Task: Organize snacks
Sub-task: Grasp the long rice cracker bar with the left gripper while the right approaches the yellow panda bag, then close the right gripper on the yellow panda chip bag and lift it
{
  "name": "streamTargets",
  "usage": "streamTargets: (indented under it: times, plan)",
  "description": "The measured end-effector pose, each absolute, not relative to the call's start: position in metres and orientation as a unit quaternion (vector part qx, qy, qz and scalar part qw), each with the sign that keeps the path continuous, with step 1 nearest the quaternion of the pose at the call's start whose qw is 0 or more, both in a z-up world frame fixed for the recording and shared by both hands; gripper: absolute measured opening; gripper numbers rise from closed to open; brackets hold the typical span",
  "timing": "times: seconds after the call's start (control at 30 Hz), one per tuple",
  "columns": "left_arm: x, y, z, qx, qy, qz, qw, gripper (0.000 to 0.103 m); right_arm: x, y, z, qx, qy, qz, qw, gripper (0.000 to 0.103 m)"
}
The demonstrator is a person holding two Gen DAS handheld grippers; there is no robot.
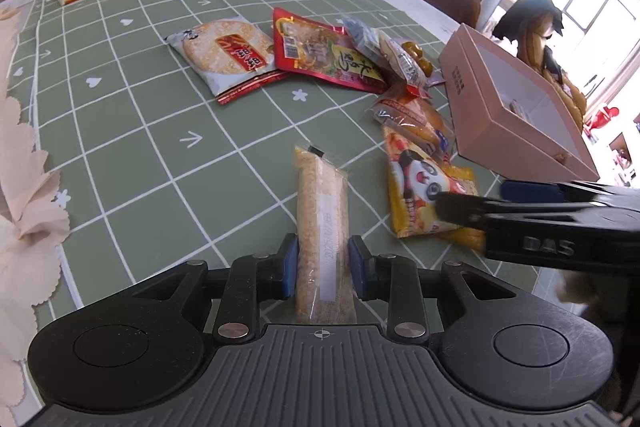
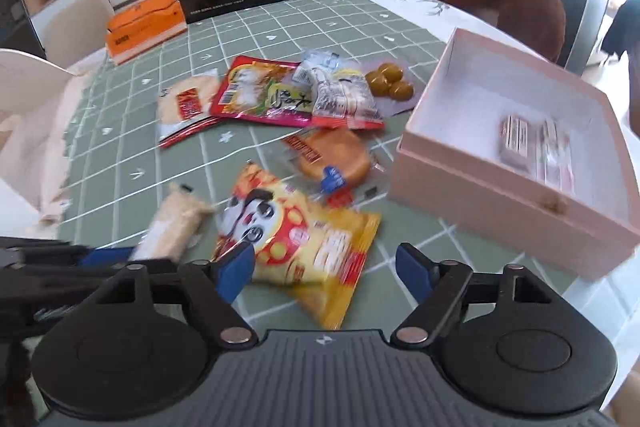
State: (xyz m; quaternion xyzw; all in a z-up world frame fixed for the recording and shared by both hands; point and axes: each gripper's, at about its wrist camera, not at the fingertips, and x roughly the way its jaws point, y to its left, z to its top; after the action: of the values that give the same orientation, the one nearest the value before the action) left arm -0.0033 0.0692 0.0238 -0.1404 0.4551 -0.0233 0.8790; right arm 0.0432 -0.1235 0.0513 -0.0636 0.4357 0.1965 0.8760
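On the green grid-patterned tablecloth point(image 1: 132, 131), the left gripper point(image 1: 323, 263) pinches a long clear-wrapped beige rice bar point(image 1: 322, 211); the right gripper point(image 2: 326, 269) hovers spread over a yellow panda-print snack bag point(image 2: 296, 239), beside the open pink cardboard box point(image 2: 496, 195)

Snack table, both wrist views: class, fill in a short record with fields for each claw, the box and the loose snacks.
left claw: shut on rice crisp bar
right claw: open, straddling panda snack bag
pink box: open, two small packets inside
loose snacks: rice cracker pack, red pouch, round cake
surface: green grid tablecloth
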Motion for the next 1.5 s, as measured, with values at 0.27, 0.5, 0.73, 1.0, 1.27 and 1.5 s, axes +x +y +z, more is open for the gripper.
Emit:
streamTargets:
  times: [0.27, 0.5, 0.73, 1.0, 1.27, 1.5]
  plan:
    - [-0.005, 0.070, 0.023, -0.140, 0.453, -0.028, 0.880, 0.032, 0.068, -0.113, 0.033, -0.032, 0.466, 0.228, 0.854, 0.089]
    - [-0.004, 0.064, 0.025, -0.132, 0.458, -0.019, 0.879, 0.032, 0.055, -0.123, 0.040, -0.017, 0.475, 0.244, 0.845, 0.053]
    - [-0.001, 0.038, 0.027, -0.116, 0.470, -0.033, 0.874, 0.032, 0.041, -0.166, 0.039, 0.016, 0.489, 0.213, 0.846, 0.050]
    - [0.013, 0.010, 0.024, -0.088, 0.464, -0.055, 0.880, 0.032, 0.020, -0.201, 0.036, 0.022, 0.499, 0.184, 0.846, 0.051]
    - [0.019, 0.007, 0.024, -0.071, 0.463, -0.081, 0.880, 0.032, 0.014, -0.202, 0.037, 0.023, 0.511, 0.137, 0.848, 0.063]
    - [0.015, 0.017, 0.022, -0.080, 0.455, -0.113, 0.880, 0.032, 0.004, -0.195, 0.059, -0.002, 0.493, 0.083, 0.866, 0.074]
